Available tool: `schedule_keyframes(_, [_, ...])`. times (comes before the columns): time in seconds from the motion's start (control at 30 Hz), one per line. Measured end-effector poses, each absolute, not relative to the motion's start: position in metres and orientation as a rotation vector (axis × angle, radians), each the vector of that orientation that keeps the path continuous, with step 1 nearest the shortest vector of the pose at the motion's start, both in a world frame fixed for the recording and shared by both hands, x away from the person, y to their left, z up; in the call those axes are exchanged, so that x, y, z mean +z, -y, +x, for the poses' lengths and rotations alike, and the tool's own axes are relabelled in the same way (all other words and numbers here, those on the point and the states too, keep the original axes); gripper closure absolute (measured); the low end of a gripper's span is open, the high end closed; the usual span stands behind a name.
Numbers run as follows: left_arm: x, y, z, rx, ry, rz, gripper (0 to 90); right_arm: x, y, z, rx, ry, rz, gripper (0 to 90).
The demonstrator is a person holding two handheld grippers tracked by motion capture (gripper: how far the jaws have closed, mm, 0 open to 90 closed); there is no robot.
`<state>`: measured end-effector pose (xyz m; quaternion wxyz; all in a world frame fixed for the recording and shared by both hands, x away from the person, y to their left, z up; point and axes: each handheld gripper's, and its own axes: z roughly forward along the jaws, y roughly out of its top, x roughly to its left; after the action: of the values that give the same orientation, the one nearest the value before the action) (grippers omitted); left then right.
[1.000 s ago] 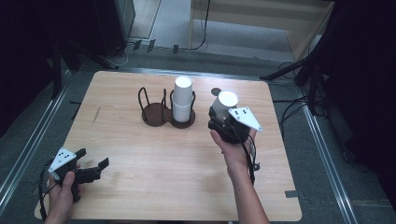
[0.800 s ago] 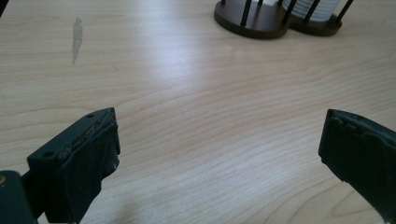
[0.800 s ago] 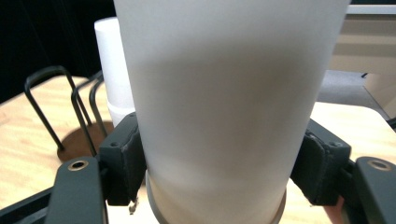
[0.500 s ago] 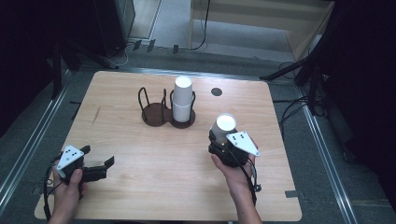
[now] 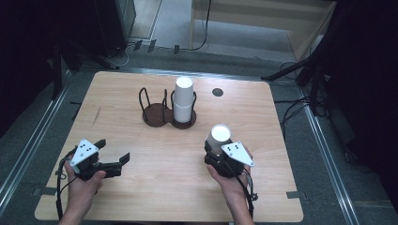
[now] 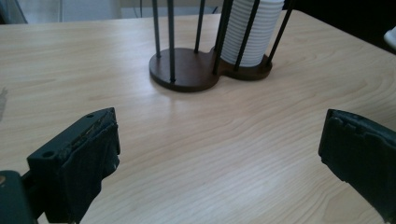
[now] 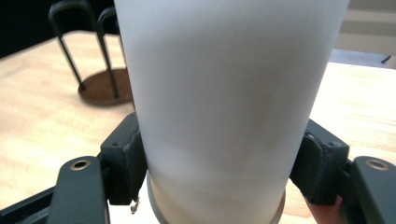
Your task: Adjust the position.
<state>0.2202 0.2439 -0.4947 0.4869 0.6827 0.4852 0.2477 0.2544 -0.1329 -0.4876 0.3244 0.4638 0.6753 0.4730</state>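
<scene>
A white paper cup (image 5: 219, 136) stands upside down at the table's right front, and my right gripper (image 5: 217, 151) is shut on it. In the right gripper view the cup (image 7: 224, 93) sits squeezed between both black pads (image 7: 126, 163). A dark two-ring wire cup holder (image 5: 162, 110) stands at mid-table; its right ring holds a stack of white cups (image 5: 183, 99), its left ring holds nothing. My left gripper (image 5: 112, 154) rests open at the left front, nothing between its jaws. The left gripper view looks toward the holder (image 6: 196, 70) and the stack (image 6: 252, 30).
A small dark round disc (image 5: 217, 92) lies on the wooden table (image 5: 117, 197) behind the holder to the right. Cables and dark stands lie on the floor beyond the far edge. Metal rails run along both sides of the table.
My right gripper has carried the white cup from the far right of the table back toward the front, uncovering the dark disc. The left gripper has drifted slightly right and stayed open.
</scene>
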Motion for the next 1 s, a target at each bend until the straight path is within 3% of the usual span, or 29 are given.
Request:
schedule_keyframes(0.27, [-0.487, -0.219, 0.226, 0.468, -1.110, 1.704, 0.0, -0.497, 0.114, 0.245, 1.252, -1.858, 1.160, 29.8])
schedule_keyframes(1.0, [-0.478, -0.154, 0.206, 0.404, -0.869, 1.801, 14.4, -0.520, 0.056, 0.220, 1.291, -2.073, 1.010, 30.3])
